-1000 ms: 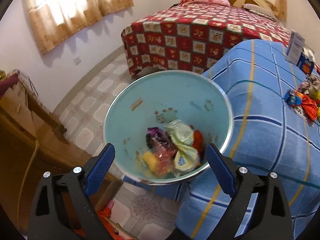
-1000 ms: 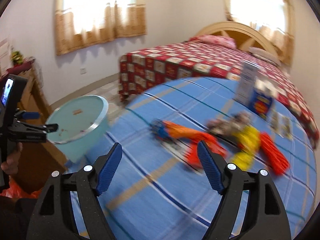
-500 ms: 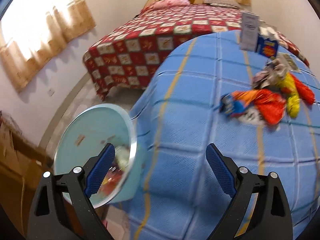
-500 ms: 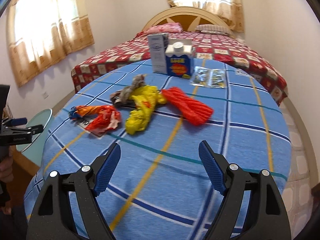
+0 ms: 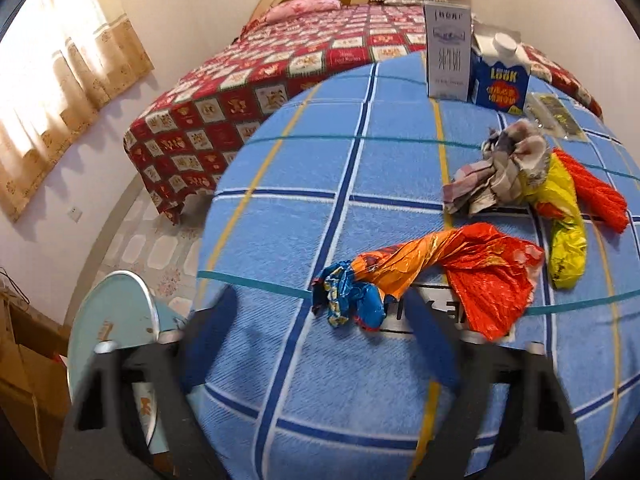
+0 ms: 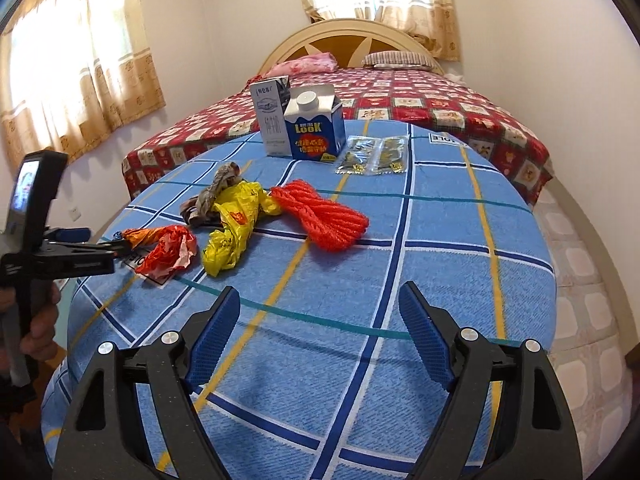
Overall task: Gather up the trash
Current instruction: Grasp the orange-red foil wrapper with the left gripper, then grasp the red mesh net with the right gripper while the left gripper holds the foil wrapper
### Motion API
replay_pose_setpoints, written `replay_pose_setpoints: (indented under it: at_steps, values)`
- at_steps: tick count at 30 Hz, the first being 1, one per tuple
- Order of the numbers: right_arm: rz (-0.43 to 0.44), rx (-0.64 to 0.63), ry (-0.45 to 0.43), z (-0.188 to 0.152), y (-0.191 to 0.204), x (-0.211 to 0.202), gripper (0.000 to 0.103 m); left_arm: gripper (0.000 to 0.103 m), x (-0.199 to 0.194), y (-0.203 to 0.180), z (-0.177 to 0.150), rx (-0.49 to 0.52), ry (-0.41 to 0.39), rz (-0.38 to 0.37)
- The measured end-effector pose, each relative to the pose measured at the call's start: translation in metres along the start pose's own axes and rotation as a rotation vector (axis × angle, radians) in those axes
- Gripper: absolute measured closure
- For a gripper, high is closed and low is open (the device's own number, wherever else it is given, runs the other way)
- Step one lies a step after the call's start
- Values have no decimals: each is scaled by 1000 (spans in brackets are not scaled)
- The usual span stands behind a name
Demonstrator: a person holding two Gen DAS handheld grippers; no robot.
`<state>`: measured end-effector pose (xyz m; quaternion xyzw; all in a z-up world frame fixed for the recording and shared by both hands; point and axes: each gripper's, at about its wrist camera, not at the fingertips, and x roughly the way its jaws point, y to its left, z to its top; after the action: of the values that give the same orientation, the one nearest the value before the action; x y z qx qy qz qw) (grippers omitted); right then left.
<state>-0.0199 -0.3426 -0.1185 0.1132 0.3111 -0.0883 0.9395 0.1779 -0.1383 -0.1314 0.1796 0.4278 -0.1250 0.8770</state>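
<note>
The left claw (image 5: 320, 320) hangs low over the near edge of the surface (image 5: 360, 380), its fingers spread wide apart and holding nothing; they are blurred in its own view. Just ahead of it lies an orange wrapper (image 5: 452, 268) with a crumpled blue end (image 5: 348, 300), resting on a flat printed sheet. From the right wrist view the left claw's tip (image 6: 116, 248) seems to reach that blue end, though the angle is too poor to tell if they touch.

Beyond the orange wrapper sit a grey crumpled wrapper (image 5: 500, 168), a yellow bag (image 5: 564, 220) and a red net bundle (image 5: 596, 196), close together. Further back stand a white carton (image 5: 448, 52) and a blue carton (image 5: 500, 80) side by side, with clear packets (image 6: 372, 156) just beside them.

The pale blue bin (image 5: 112, 340) stands on the floor at the left edge of the surface, well apart from the trash.

The right claw (image 6: 320, 340) hovers above the bare blue checked cloth, its fingers spread apart and empty.
</note>
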Motion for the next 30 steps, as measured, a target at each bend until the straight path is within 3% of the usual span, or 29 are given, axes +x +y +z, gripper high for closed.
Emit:
replay_pose_setpoints:
  at_steps: [2,5,11,16,20,26,27,30]
  values:
    - [-1,1,1,-1,-1,0,22,81,5,2,-1,-10,30,-33]
    - [-2,7,1,-1,0,-1,22,93,7,4,-4,-12,38,-37]
    - [-24,-4,-4,4,1,-1,22,94,-11,19,-14,-30,15,-26]
    - [-96,-35,3,20,2,8,22,94,-41,45,-20,-72,-47,36]
    - [-137,-88,64,40,6,35,23,94,-62,62,-22,-106,-96,78]
    - [-128,-143,189,57,10,81,29,94,-74,73,-24,-124,-121,76]
    - [-123,-145,209,58,10,87,34,94,-74,75,-24,-130,-119,75]
    - [-97,-123,269,57,6,101,72,94,-75,83,-27,-146,-118,76]
